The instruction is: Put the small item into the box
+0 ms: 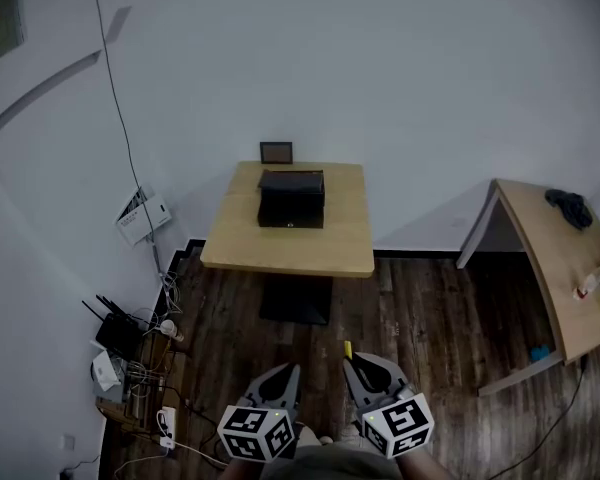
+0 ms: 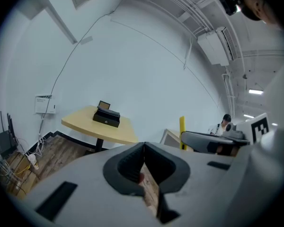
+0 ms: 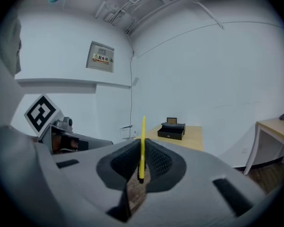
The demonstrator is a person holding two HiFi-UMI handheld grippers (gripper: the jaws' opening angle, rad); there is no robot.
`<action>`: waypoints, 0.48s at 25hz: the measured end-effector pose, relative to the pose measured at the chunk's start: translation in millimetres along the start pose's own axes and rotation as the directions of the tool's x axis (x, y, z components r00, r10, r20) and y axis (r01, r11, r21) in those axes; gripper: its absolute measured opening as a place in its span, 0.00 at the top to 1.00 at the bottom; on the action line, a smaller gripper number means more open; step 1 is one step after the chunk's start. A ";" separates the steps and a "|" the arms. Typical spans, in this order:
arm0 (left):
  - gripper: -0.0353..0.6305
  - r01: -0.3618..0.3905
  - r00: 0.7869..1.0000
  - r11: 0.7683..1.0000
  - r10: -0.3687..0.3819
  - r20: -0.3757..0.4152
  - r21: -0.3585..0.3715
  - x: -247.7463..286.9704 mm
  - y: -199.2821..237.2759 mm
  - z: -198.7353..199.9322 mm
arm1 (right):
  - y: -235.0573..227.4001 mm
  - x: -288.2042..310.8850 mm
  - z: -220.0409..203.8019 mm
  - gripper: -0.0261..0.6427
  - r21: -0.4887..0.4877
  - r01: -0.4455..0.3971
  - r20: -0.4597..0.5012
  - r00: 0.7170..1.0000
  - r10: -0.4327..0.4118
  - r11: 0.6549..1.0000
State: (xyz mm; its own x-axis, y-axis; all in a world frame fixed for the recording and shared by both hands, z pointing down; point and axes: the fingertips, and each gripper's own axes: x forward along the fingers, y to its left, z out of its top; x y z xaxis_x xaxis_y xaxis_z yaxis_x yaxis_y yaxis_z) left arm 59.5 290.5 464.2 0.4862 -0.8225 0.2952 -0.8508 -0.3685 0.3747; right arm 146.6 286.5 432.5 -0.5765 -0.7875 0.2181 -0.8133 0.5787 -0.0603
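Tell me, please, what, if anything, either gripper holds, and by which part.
The right gripper pinches a thin yellow stick near one end, the rest poking out; the left gripper is shut and empty.

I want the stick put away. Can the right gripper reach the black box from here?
Probably not yet: the right gripper, holding the thin yellow stick, is far from the black rectangular box on the light wooden table. Only floor lies between.

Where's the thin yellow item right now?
The yellow item is clamped upright in the right gripper, low in the head view, well short of the table that bears the black box.
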 end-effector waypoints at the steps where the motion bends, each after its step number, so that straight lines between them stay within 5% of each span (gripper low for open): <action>1: 0.94 -0.002 1.000 1.000 0.002 0.000 0.000 1.1 -0.1 0.9 | -0.9 1.1 0.1 0.93 0.005 -0.006 0.000 1.000 0.006 1.000; 12: 0.94 -0.065 0.998 0.997 0.065 -0.006 -0.040 17.5 38.6 10.4 | -11.5 42.0 10.6 0.93 0.079 -0.059 0.007 0.998 0.058 0.995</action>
State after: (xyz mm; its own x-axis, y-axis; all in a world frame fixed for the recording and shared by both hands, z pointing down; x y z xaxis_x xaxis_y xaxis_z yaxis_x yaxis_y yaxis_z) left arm 33.1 257.4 474.7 0.4313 -0.8420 0.3241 -0.8719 -0.2967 0.3896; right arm 130.9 244.4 432.0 -0.6234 -0.7540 0.2071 -0.7818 0.6054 -0.1493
